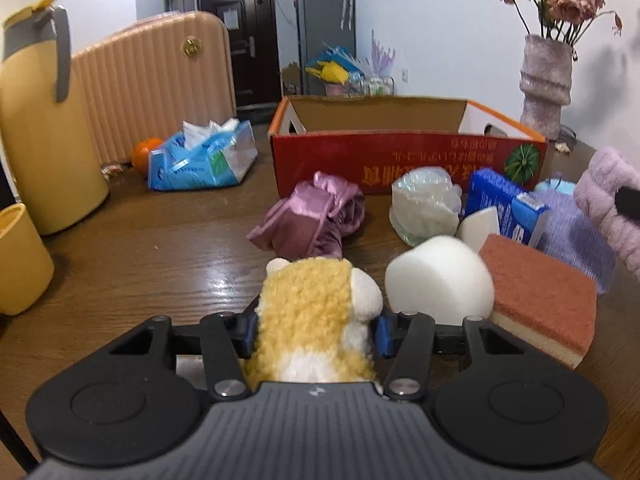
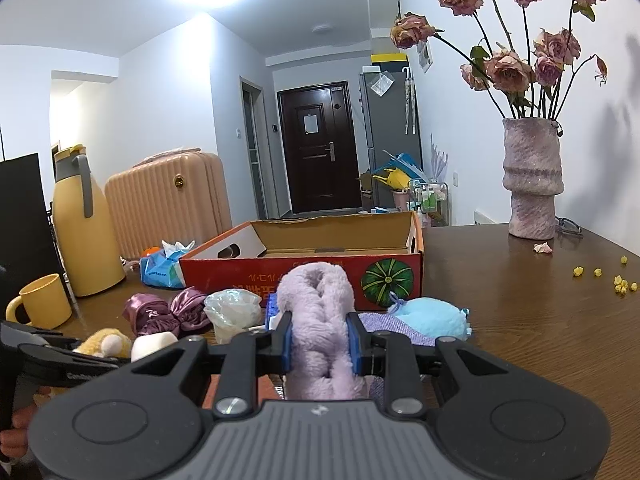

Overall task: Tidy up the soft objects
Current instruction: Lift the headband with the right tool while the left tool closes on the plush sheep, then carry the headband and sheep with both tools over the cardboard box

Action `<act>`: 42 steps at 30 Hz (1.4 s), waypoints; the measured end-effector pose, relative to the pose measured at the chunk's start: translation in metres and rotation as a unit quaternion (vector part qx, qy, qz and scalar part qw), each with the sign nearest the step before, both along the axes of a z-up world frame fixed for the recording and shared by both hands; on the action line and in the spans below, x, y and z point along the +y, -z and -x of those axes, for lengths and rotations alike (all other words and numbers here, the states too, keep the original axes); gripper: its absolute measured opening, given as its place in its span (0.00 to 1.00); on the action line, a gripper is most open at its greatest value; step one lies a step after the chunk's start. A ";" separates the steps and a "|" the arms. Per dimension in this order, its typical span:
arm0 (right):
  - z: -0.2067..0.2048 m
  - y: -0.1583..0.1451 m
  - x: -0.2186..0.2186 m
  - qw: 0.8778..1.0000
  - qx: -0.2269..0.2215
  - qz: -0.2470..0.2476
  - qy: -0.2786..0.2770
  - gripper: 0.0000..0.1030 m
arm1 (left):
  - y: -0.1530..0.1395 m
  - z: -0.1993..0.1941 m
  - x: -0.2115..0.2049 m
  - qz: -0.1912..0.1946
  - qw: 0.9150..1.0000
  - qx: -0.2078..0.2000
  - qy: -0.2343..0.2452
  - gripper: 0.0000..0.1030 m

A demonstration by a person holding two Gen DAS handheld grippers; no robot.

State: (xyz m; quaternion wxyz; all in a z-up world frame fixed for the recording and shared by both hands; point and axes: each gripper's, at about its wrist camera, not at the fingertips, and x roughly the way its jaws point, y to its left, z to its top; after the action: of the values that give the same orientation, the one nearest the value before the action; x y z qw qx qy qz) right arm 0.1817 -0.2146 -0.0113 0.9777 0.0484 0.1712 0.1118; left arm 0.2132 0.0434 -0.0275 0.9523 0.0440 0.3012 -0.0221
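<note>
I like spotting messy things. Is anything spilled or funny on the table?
Yes. Little yellow bits lie scattered on the table at the right, and a fallen pink petal sits beside the vase. The red box's printing is upside down from here.

yellow-white plush toy (image 1: 316,320), lilac headband (image 2: 320,320), red box (image 1: 400,160)

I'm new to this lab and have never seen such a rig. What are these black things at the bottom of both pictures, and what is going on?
They are two hand-held grippers, each with a camera looking along its fingers. The left gripper is closed on a yellow plush toy. The right gripper is shut on a lilac fluffy band. On the wooden table lie more soft things: a white sponge, an orange scrub sponge, a satin cloth. Behind them stands an open red box, seemingly empty.
</note>
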 end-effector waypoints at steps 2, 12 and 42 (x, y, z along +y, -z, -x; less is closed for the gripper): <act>0.000 0.000 0.000 1.000 -0.001 0.001 0.000 0.24 | -0.004 0.004 0.001 0.002 1.000 -0.013 -0.007 0.51; 0.002 -0.003 0.000 1.000 -0.016 0.001 0.006 0.25 | -0.024 0.027 0.009 0.012 0.995 -0.082 -0.053 0.51; -0.037 -0.080 0.016 0.994 -0.110 0.001 0.019 0.25 | -0.112 0.016 -0.029 0.071 0.970 -0.222 -0.068 0.51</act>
State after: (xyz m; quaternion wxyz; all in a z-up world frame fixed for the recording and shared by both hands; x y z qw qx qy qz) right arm 0.2189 -0.1986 0.0682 0.9926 0.0383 0.0621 0.0974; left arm 0.1967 0.0142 0.0846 0.9953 -0.0403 0.0823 0.0316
